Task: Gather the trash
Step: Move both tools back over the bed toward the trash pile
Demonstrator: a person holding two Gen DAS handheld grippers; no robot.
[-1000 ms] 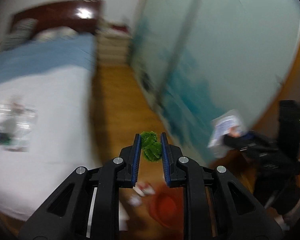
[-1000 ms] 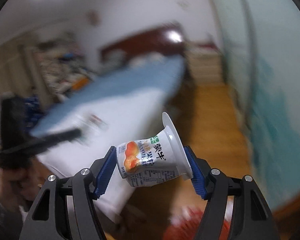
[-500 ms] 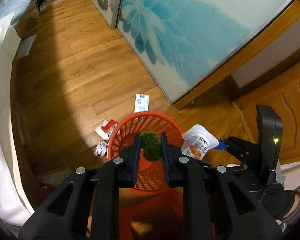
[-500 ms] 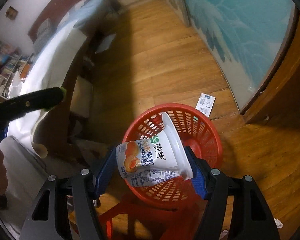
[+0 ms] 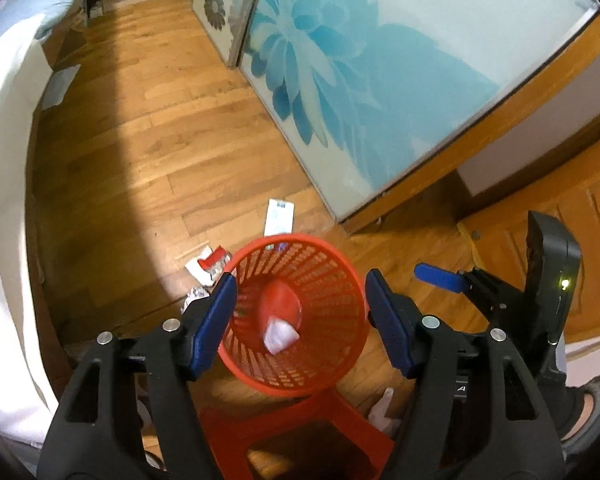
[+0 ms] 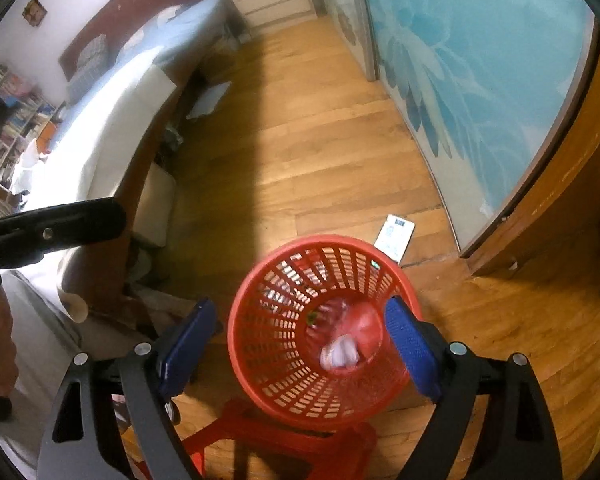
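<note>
A red mesh waste basket stands on a red plastic stool. My left gripper is open and empty right above the basket. My right gripper is open and empty above it too; one of its blue pads shows in the left wrist view. A white yogurt cup lies blurred at the basket's bottom. A small green bit shows inside the basket.
On the wood floor beside the basket lie a white paper slip, a red-and-white wrapper and a crumpled foil piece. A bed with white sheet is on the left, a blue-flowered sliding door on the right.
Both grippers have opened over the basket. The green piece left the left gripper and the yogurt cup left the right gripper; the cup now lies in the basket.
</note>
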